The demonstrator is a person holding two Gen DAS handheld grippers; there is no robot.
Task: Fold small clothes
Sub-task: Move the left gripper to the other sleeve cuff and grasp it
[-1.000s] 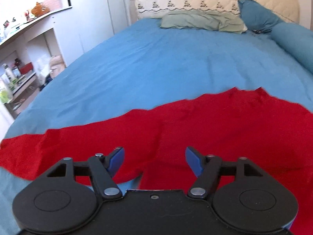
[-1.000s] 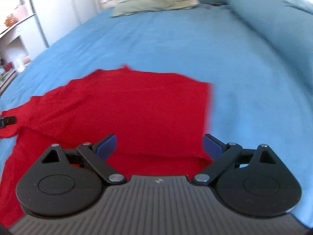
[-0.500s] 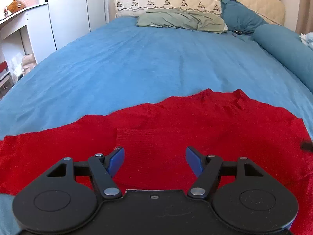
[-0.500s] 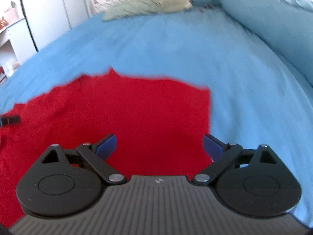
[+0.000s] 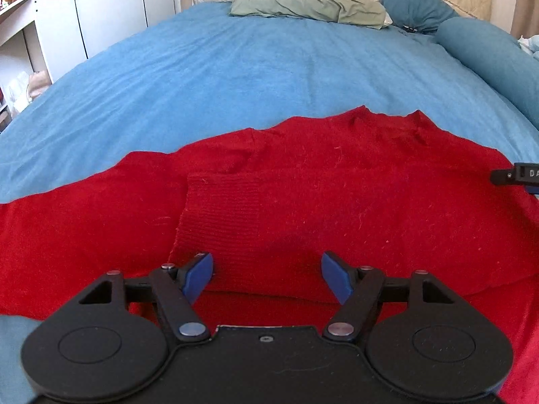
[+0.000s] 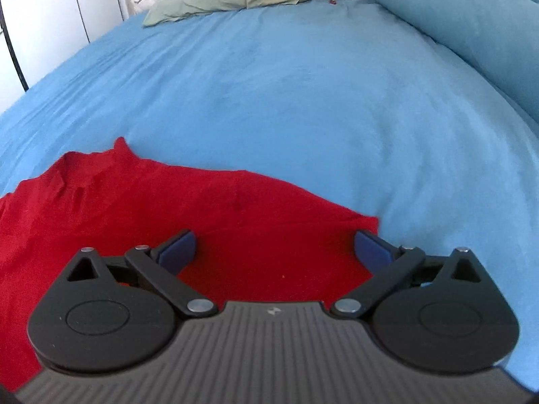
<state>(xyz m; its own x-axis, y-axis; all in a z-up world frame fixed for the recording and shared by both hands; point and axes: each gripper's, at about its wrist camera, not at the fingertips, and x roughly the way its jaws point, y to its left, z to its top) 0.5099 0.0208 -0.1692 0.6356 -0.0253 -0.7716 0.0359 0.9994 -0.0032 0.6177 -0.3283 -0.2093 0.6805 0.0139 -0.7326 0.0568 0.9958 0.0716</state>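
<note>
A red knit sweater (image 5: 337,188) lies flat on the blue bedspread (image 5: 262,77), with a ribbed cuff (image 5: 219,215) of one sleeve folded across its body. My left gripper (image 5: 266,274) is open and empty just above the sweater's near part. My right gripper (image 6: 274,250) is open and empty over the sweater's right corner (image 6: 367,220); the sweater (image 6: 134,208) fills the lower left of that view. The tip of the right gripper (image 5: 515,175) shows at the right edge of the left wrist view.
Green pillow (image 5: 306,5), teal pillow (image 5: 414,3) and a long teal bolster (image 5: 488,57) lie at the head and right side of the bed. White cupboards and shelves (image 5: 40,27) stand to the left of the bed.
Both grippers have moved right along the sweater and stayed open. The right gripper now sits over the right corner; the left one faces the folded cuff.
</note>
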